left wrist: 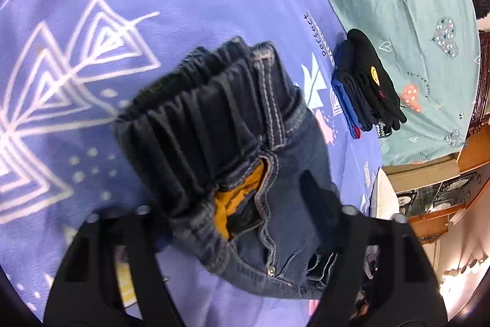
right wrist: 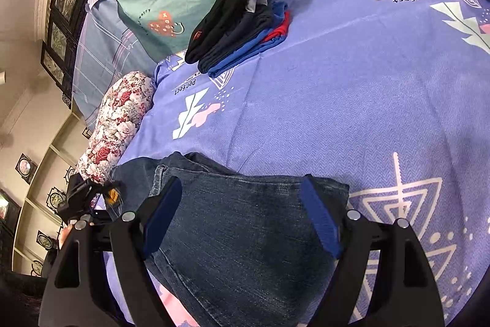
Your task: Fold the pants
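Purple bedding with white line drawings covers the bed (left wrist: 92, 29), and on it lie the jeans (left wrist: 232, 143), the thing to be folded. In the left wrist view the left gripper (left wrist: 242, 204) has its jaws spread wide and empty; the elastic waistband (left wrist: 190, 115) is bunched up just ahead and between them, with the yellow lining showing at the open fly. In the right wrist view the right gripper (right wrist: 242, 216) is also wide apart, holding nothing — the flat denim of the leg part lies under and between its blue pads (right wrist: 321, 222). I judge that one fold is about to begin; next, each side must close on an edge of the cloth and lift it over evenly. A stack of folded clothes (right wrist: 242, 20) rests farther away, well apart.
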`<state>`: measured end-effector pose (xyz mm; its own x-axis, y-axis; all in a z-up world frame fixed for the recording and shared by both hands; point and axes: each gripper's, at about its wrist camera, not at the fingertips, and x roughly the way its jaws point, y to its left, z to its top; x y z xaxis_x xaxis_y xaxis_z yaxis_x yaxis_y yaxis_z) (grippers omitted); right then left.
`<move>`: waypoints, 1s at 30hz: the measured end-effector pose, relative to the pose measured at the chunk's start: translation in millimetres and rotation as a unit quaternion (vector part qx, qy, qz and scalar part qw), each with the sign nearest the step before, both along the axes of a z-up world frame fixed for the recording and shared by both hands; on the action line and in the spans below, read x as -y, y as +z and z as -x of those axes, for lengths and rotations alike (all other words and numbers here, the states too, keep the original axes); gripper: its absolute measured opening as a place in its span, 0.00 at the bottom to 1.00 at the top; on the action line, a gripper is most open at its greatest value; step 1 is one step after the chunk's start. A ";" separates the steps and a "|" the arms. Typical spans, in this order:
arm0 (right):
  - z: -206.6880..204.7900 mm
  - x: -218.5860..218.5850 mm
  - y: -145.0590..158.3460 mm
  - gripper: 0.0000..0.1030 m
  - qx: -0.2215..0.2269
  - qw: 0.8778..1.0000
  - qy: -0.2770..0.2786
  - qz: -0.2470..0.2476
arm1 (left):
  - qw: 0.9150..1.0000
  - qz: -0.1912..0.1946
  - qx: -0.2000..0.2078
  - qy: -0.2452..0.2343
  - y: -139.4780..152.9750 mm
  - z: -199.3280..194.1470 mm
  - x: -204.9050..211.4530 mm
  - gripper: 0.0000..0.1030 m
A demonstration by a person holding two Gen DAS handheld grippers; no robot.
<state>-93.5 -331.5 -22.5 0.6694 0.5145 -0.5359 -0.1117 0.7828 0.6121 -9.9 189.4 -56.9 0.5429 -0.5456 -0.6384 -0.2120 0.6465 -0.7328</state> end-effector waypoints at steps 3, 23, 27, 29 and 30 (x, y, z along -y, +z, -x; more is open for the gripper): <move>-0.2 0.8 0.3 0.78 0.000 1.000 0.000 -0.002 | 1.000 -0.031 0.002 -0.006 3.2 -12.4 18.5 0.98; 5.8 15.2 2.8 0.81 0.019 0.999 -0.010 -0.049 | 0.862 -0.263 0.306 -0.307 140.1 96.4 250.1 0.37; 10.2 35.7 -1.9 0.85 -0.011 0.995 -0.058 -0.084 | 0.795 -0.298 0.282 -0.447 85.3 105.2 331.3 0.72; 13.2 52.0 -16.3 0.86 -0.046 0.987 -0.074 -0.137 | 0.767 -0.328 0.268 -0.482 60.7 108.2 353.8 0.74; 16.0 57.0 -20.0 0.86 -0.052 0.983 -0.078 -0.155 | 0.761 -0.325 0.262 -0.497 57.9 111.4 356.4 0.75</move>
